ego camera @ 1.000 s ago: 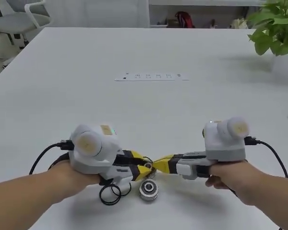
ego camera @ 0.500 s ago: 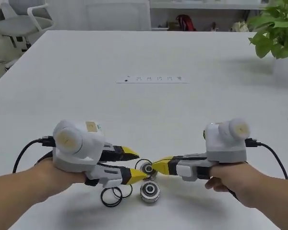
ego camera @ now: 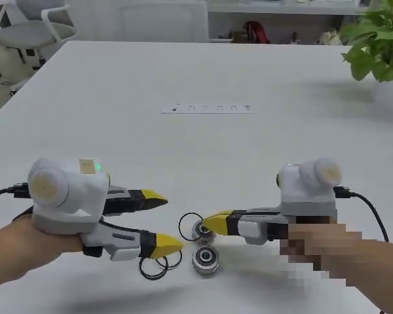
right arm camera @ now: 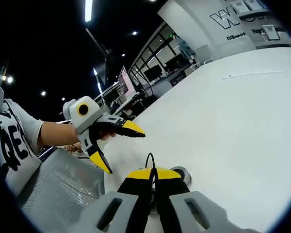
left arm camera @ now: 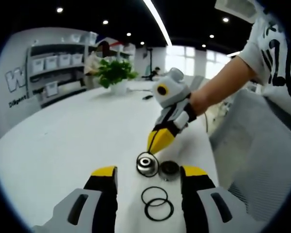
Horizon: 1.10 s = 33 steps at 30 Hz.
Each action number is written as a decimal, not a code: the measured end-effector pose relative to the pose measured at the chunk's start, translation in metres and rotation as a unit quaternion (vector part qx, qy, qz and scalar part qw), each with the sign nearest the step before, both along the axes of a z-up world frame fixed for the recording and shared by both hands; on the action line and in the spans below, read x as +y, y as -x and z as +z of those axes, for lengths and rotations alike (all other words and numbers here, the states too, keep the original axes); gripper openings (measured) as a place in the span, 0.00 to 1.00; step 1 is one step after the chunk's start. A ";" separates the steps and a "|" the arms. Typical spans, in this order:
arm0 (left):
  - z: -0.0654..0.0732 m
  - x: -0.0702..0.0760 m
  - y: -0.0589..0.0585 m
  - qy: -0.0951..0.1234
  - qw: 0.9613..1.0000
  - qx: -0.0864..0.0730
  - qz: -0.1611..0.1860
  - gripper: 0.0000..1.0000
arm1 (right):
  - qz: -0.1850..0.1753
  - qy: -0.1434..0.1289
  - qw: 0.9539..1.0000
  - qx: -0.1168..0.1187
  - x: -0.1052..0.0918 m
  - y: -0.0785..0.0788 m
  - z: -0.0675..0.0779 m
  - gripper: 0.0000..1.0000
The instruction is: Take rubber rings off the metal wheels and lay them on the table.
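Right gripper [ego camera: 211,224] lies low over the desk [ego camera: 203,157], its fingers [right arm camera: 145,175] pressed together on a thin black rubber ring [ego camera: 181,226]. In the right gripper view the ring rises as a loop from between the yellow tips. The ring hangs loosely about the nearer metal wheel [ego camera: 201,230]; I cannot tell whether it still sits on the rim. The fingertips cover that wheel's right edge in the head view.

Second wheel [ego camera: 204,259] stands just beside the first, toward the person. Two loose rings [ego camera: 158,265] lie flat on the desk to its left, overlapping each other.

Left gripper [ego camera: 160,221] is held off to the left, fingers spread wide, gripping nothing. Its lower finger hides part of the loose rings in the head view.

Around: white power strip [ego camera: 209,108] mid-desk, well apart from the work – potted plant [ego camera: 376,39] at the far right corner, chair [ego camera: 26,26] beyond the far left edge, black cable [ego camera: 370,206] trailing from the right gripper.
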<state>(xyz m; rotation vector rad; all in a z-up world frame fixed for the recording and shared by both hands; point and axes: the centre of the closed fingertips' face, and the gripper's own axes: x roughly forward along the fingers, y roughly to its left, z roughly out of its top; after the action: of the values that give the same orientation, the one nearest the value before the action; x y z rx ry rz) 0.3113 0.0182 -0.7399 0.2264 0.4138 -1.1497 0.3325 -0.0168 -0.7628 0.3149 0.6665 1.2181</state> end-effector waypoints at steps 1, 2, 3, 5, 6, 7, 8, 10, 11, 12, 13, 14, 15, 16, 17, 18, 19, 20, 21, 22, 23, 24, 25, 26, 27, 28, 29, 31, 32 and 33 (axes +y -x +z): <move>0.001 0.003 0.002 0.000 1.000 -0.001 0.001 0.53 | 0.002 -0.001 1.000 0.002 0.002 0.001 0.000 0.00; 0.001 0.005 0.003 0.000 1.000 -0.001 0.003 0.53 | 0.005 -0.001 1.000 0.003 0.004 0.002 0.000 0.00; 0.002 0.007 0.004 0.001 1.000 -0.001 0.005 0.54 | 0.008 -0.002 1.000 0.005 0.006 0.004 0.000 0.00; 0.003 0.012 0.006 0.001 1.000 0.001 0.009 0.55 | 0.011 -0.002 1.000 0.007 0.010 0.005 0.000 0.00; 0.003 0.013 0.007 0.001 1.000 0.001 0.010 0.56 | 0.012 -0.003 1.000 0.009 0.011 0.006 0.000 0.00; 0.003 0.015 0.009 0.004 1.000 0.003 0.011 0.57 | 0.013 -0.004 1.000 0.012 0.013 0.007 0.000 0.00; 0.004 0.017 0.010 0.006 1.000 0.005 0.012 0.59 | 0.015 -0.005 1.000 0.013 0.015 0.007 -0.001 0.00; 0.004 0.021 0.011 0.005 1.000 0.002 0.018 0.60 | 0.019 -0.005 1.000 0.020 0.018 0.009 -0.002 0.00; 0.005 0.024 0.011 0.006 1.000 0.003 0.022 0.60 | 0.022 -0.004 1.000 0.021 0.020 0.011 -0.003 0.00; 0.005 0.026 0.011 0.007 1.000 0.003 0.025 0.60 | 0.024 -0.003 0.999 0.022 0.021 0.011 -0.004 0.00; 0.005 0.028 0.011 0.008 1.000 0.003 0.028 0.60 | 0.026 -0.002 0.999 0.025 0.023 0.013 -0.005 0.00; 0.005 0.030 0.012 0.010 0.999 0.004 0.033 0.60 | 0.027 -0.001 0.999 0.026 0.024 0.013 -0.006 0.00; 0.005 0.032 0.012 0.010 0.999 0.005 0.035 0.61 | 0.028 0.000 0.999 0.027 0.025 0.014 -0.006 0.00; 0.004 0.033 0.013 0.009 0.999 0.005 0.037 0.61 | 0.031 0.001 0.999 0.027 0.026 0.016 -0.007 0.00; 0.004 0.034 0.013 0.009 0.999 0.006 0.038 0.61 | 0.032 0.001 0.999 0.029 0.027 0.016 -0.007 0.00; 0.003 0.036 0.014 0.011 0.999 0.008 0.041 0.61 | 0.035 0.001 0.999 0.031 0.029 0.017 -0.008 0.00; 0.003 0.037 0.014 0.013 0.999 0.009 0.043 0.61 | 0.037 0.002 0.999 0.032 0.030 0.018 -0.008 0.00; 0.004 0.038 0.014 0.014 0.999 0.010 0.046 0.61 | 0.040 0.003 0.999 0.034 0.031 0.019 -0.009 0.00; 0.004 0.039 0.014 0.015 0.999 0.011 0.048 0.61 | 0.040 0.004 0.999 0.036 0.032 0.020 -0.010 0.00; 0.004 0.040 0.014 0.017 0.999 0.011 0.050 0.61 | 0.041 0.005 0.998 0.037 0.033 0.021 -0.010 0.00; 0.003 0.041 0.015 0.018 0.998 0.012 0.052 0.61 | 0.042 0.009 0.998 0.036 0.035 0.022 -0.011 0.00; 0.003 0.042 0.015 0.017 0.998 0.013 0.053 0.61 | 0.044 0.012 0.998 0.035 0.036 0.023 -0.012 0.00; 0.002 0.043 0.016 0.016 0.998 0.013 0.055 0.61 | 0.045 0.014 0.998 0.035 0.036 0.023 -0.013 0.00; 0.002 0.043 0.016 0.016 0.998 0.013 0.055 0.61 | 0.047 0.015 0.998 0.036 0.038 0.024 -0.014 0.00; 0.001 0.044 0.016 0.016 0.998 0.014 0.056 0.61 | 0.049 0.016 0.998 0.036 0.038 0.024 -0.015 0.00; 0.001 0.045 0.017 0.015 0.998 0.015 0.056 0.61 | 0.050 0.019 0.998 0.037 0.039 0.025 -0.016 0.00; 0.000 0.045 0.017 0.015 0.998 0.015 0.057 0.61 | 0.051 0.020 0.998 0.037 0.040 0.025 -0.017 0.00; -0.001 0.045 0.018 0.014 0.998 0.017 0.057 0.61 | 0.052 0.032 0.997 0.036 0.040 0.026 -0.021 0.00; -0.001 0.045 0.018 0.014 0.998 0.017 0.057 0.61 | 0.051 0.040 0.997 0.033 0.039 0.025 -0.024 0.00; -0.001 0.045 0.018 0.015 0.998 0.018 0.058 0.61 | 0.053 0.045 0.997 0.031 0.039 0.026 -0.026 0.00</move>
<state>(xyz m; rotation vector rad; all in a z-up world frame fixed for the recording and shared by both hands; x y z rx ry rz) 0.2934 0.0635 -0.7412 0.1541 0.4352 -1.0460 0.3067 0.0223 -0.7886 0.2450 0.7983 1.2796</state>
